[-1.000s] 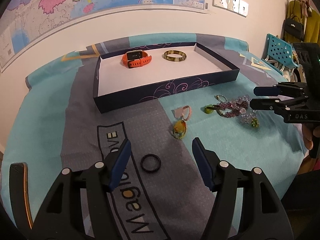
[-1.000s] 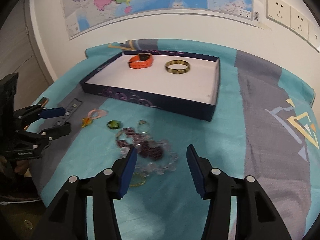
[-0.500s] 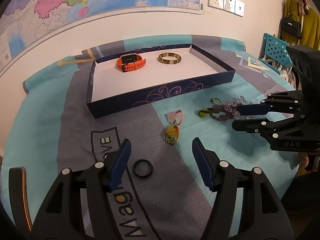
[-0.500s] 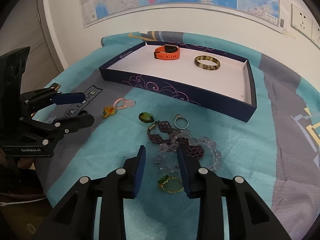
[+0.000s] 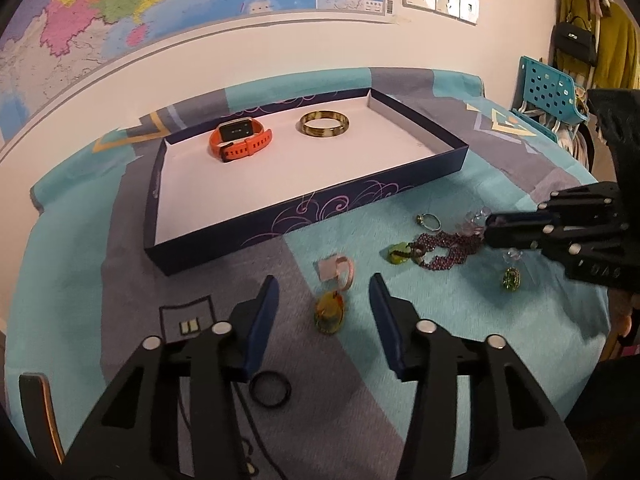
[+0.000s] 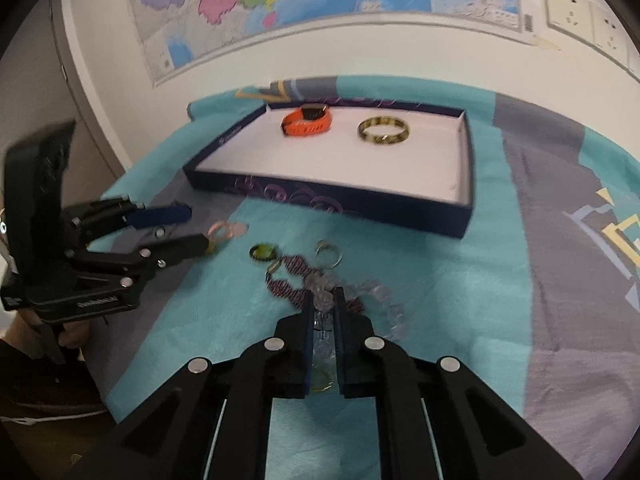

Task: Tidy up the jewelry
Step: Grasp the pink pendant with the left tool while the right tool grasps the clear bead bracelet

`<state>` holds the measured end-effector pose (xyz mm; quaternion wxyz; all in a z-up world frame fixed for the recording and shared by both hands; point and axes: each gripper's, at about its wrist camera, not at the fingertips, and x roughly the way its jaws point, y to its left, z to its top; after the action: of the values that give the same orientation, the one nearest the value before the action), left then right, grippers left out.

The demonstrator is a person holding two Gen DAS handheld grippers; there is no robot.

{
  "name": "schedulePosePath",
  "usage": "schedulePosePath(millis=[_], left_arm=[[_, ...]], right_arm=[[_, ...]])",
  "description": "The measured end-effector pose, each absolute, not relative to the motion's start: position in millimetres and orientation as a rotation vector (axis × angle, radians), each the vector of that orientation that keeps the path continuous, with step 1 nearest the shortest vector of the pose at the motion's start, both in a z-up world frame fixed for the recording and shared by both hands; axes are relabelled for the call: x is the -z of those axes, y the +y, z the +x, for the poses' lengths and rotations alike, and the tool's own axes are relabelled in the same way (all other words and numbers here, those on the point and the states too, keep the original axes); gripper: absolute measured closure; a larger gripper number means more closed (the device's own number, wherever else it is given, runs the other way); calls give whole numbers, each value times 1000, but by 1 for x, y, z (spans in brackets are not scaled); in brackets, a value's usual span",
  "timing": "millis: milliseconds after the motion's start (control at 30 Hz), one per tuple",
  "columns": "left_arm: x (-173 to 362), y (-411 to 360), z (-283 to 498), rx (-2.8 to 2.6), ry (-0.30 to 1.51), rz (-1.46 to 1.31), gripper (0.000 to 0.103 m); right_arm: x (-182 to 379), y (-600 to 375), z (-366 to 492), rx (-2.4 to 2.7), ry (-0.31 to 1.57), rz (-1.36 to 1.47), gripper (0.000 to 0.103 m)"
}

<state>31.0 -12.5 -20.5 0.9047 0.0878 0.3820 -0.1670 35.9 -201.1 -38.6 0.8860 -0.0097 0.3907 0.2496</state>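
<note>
Since a second ago, right gripper (image 6: pixel 323 304) clamped onto the clear bead bracelet (image 6: pixel 374 300) on the cloth, strand running away along the fingers. Left gripper (image 5: pixel 324 300) closing, nothing pinched, straddling the amber pendant (image 5: pixel 329 312). Lettering unreadable.

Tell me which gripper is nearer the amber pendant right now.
Left. The left gripper has its open fingers on either side of the amber pendant. The right gripper is off to the side, shut on the clear bead bracelet.
</note>
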Motion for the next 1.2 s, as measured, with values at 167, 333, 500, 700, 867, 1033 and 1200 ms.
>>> schedulePosePath(millis=[167,333,500,700,867,1033,1200], left_arm=[[20,-12,40,370,800,160,63],[23,-19,45,387,814,174,76],[31,-24,57,384,864,172,84],[35,-23,66,391,895,137,91],[33,-20,66,393,890,118,92],[26,-17,63,405,872,97,94],[21,-15,61,416,859,86,102]], right_arm=[[20,-218,39,-507,761,26,95],[9,-225,46,-500,729,42,95],[6,-223,50,-508,720,48,95],[7,-221,52,-517,720,53,95],[4,-221,54,-526,710,59,95],[-2,-221,54,-533,693,62,95],[-7,-221,57,-537,681,61,95]])
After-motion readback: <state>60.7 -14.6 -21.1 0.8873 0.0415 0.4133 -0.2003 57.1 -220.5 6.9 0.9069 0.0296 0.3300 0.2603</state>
